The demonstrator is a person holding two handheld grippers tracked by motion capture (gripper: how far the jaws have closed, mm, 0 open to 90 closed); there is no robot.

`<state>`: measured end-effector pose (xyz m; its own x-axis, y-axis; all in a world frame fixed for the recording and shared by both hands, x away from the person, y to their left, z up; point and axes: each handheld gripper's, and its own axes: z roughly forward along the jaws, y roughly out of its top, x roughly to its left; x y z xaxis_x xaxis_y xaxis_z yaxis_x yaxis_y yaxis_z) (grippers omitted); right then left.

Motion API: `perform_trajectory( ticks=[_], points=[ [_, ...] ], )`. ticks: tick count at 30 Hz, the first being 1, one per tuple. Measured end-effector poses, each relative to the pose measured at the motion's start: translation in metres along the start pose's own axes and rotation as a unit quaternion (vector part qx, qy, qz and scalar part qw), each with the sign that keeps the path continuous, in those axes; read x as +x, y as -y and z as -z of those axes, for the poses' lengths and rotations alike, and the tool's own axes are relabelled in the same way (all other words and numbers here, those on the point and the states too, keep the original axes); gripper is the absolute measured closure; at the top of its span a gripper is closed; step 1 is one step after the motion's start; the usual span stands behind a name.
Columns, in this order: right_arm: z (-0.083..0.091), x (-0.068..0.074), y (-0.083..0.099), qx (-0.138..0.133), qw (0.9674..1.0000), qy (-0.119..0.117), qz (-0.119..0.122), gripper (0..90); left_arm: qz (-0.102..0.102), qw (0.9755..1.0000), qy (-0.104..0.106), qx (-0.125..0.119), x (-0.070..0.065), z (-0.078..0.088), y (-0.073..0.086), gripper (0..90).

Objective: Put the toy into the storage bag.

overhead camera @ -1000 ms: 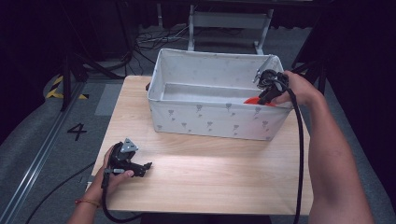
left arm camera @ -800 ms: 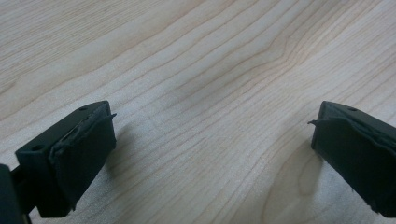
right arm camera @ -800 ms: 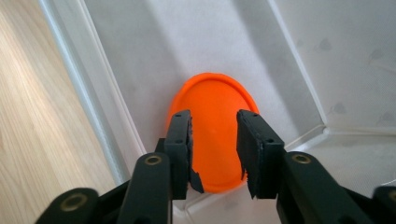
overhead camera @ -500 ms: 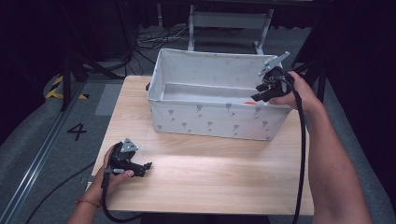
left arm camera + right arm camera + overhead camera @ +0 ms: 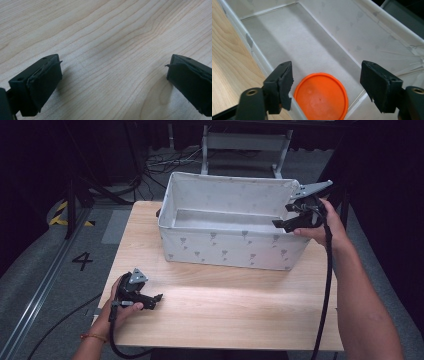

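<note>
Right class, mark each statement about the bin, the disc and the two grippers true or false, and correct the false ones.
1. The orange disc lies inside the bin. True.
2. The right gripper grips the disc. False: its jaws are open, above it.
3. The left gripper is open over bare table. True.
4. The left gripper is at the bin. False: it is near the table's front left corner.
5. The bin is black. False: it is white.

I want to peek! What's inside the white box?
An orange disc lies flat on the bottom of the box. The front wall hides some of the floor.
</note>
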<state>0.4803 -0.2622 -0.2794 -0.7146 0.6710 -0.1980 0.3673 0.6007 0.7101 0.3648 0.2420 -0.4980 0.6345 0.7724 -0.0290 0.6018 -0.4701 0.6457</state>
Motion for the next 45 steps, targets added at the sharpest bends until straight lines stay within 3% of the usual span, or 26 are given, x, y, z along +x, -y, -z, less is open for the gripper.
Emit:
perform_trajectory(
  ticks=[5, 11, 20, 22, 28, 31, 39, 45],
  points=[
    [0.016, 0.008, 0.007, -0.028, 0.9994, 0.02, -0.009, 21.6, 0.001, 1.0, 0.0, 0.0, 0.0, 0.0, 0.0, 0.2],
    [0.033, 0.019, 0.019, -0.04, 0.9979, 0.05, -0.012, 21.1, 0.001, 1.0, -0.005, 0.0, -0.001, 0.0, 0.0, 0.3],
    [0.043, 0.04, 0.043, -0.05, 0.9965, 0.067, -0.004, 20.9, 0.003, 1.0, -0.003, 0.0, -0.001, 0.0, 0.0, 0.0],
    [0.045, 0.049, 0.057, -0.054, 0.9955, 0.077, -0.006, 20.8, 0.003, 1.0, -0.003, 0.0, 0.0, 0.0, 0.0, 0.1],
    [0.055, 0.063, 0.083, -0.07, 0.9948, 0.074, -0.008, 20.6, 0.003, 1.0, -0.003, 0.0, 0.0, 0.0, 0.0, 0.0],
    [0.062, 0.072, 0.1, -0.074, 0.9954, 0.061, -0.012, 20.6, -0.001, 1.0, 0.0, 0.001, 0.001, 0.0, 0.0, 0.1],
    [0.058, 0.092, 0.138, -0.042, 0.9958, 0.082, 0.007, 20.4, 0.001, 1.0, -0.001, 0.002, 0.001, 0.0, 0.0, 0.1],
    [0.046, 0.096, 0.169, -0.015, 0.9969, 0.077, -0.011, 20.7, 0.001, 1.0, -0.003, 0.001, 0.0, 0.0, 0.0, 0.1]
  ],
)
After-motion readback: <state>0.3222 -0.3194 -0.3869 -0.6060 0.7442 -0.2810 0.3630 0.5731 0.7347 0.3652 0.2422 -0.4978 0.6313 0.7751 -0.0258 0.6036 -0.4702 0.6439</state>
